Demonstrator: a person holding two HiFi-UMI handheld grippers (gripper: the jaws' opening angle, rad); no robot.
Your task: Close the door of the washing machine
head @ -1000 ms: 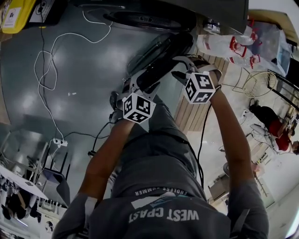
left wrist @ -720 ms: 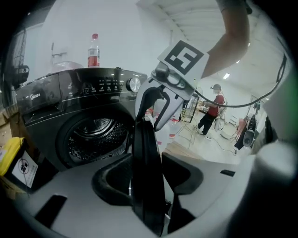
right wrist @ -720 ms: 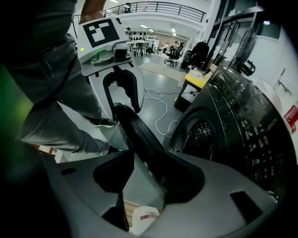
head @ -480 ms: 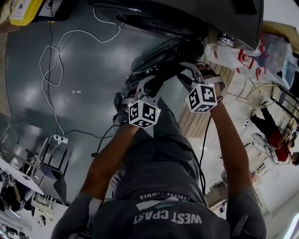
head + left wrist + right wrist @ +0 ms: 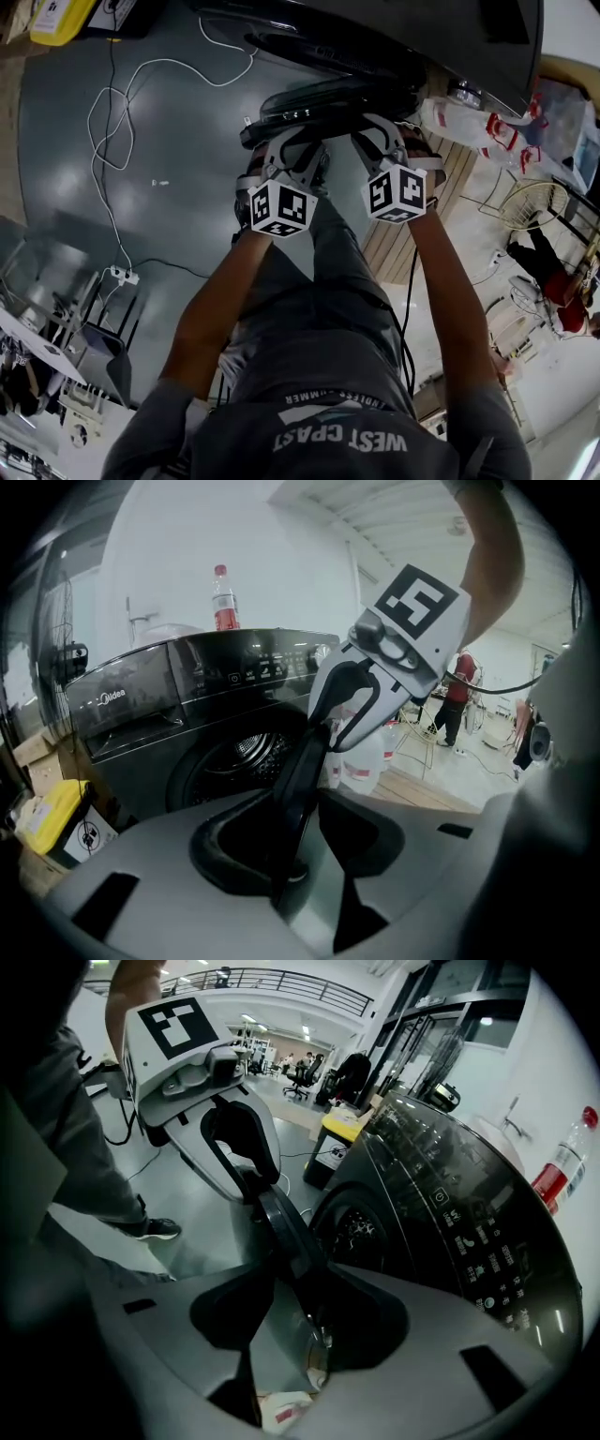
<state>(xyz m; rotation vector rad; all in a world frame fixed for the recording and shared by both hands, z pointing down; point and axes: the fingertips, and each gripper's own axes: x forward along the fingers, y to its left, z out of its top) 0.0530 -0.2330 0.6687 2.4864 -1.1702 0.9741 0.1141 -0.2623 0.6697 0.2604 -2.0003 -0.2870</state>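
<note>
L gripper (image 5: 295, 152) & R gripper (image 5: 375, 133) both clamp the door (image 5: 319, 103) rim. The door is now much nearer the washing machine (image 5: 441, 37) than 1 s ago, so prob. almost shut.

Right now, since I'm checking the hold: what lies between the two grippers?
The door rim runs from the left gripper to the right gripper, seen in the left gripper view.

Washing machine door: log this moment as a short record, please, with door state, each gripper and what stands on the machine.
door: round dark glass washing machine door, open, swung clear of the drum opening
left gripper: shut on the door's rim
right gripper: shut on the same rim, beside the left one
machine: black front-loading washing machine
on top: clear bottle with red cap, upright
</note>
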